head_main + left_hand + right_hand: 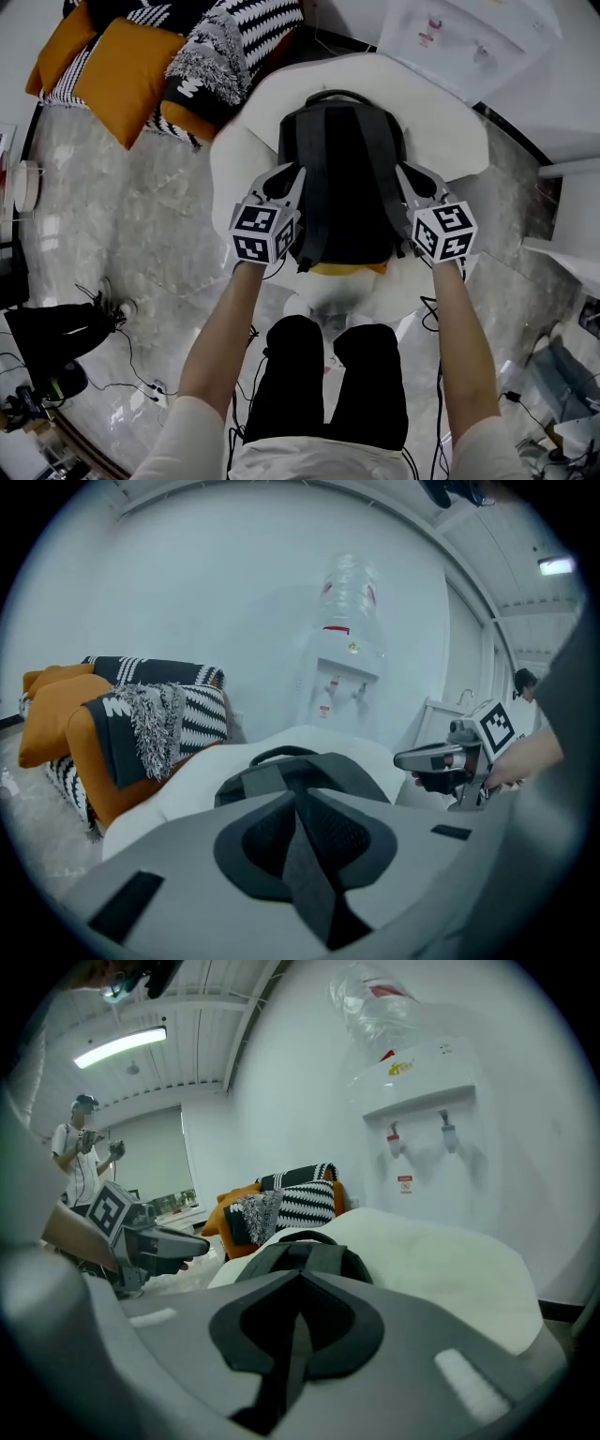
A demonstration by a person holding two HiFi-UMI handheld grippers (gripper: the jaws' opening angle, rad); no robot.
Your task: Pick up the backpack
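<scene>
A black backpack (349, 183) lies flat in the middle of a white round seat (455, 131). Its handle (337, 96) is toward the seat's far edge and its bottom at the near edge, where a strip of yellow (349, 269) shows beneath it.

On my screen both claws flank the backpack's near half, one at each side, pointing along it toward the handle. The left claw (296, 799) sits just beside the left strap (314, 211). In its own view the jaws stand a crack apart, with a narrow slit between the pads and nothing I can make out clamped there. The right claw (302, 1279) sits just beside the right strap (396, 214). Its jaws are pressed together, and I see nothing held between them. Each gripper view looks over its jaws onto the backpack, with the other claw off to one side.

Orange and black-and-white cushions (122, 75) are piled past the seat's far-left edge, on a pale marbled floor (141, 234). A white water dispenser (412, 1101) stands against the wall beyond the seat. The wearer's forearms (220, 347) and black trousers (328, 384) fill the foreground, with cables (122, 384) on the floor nearby.
</scene>
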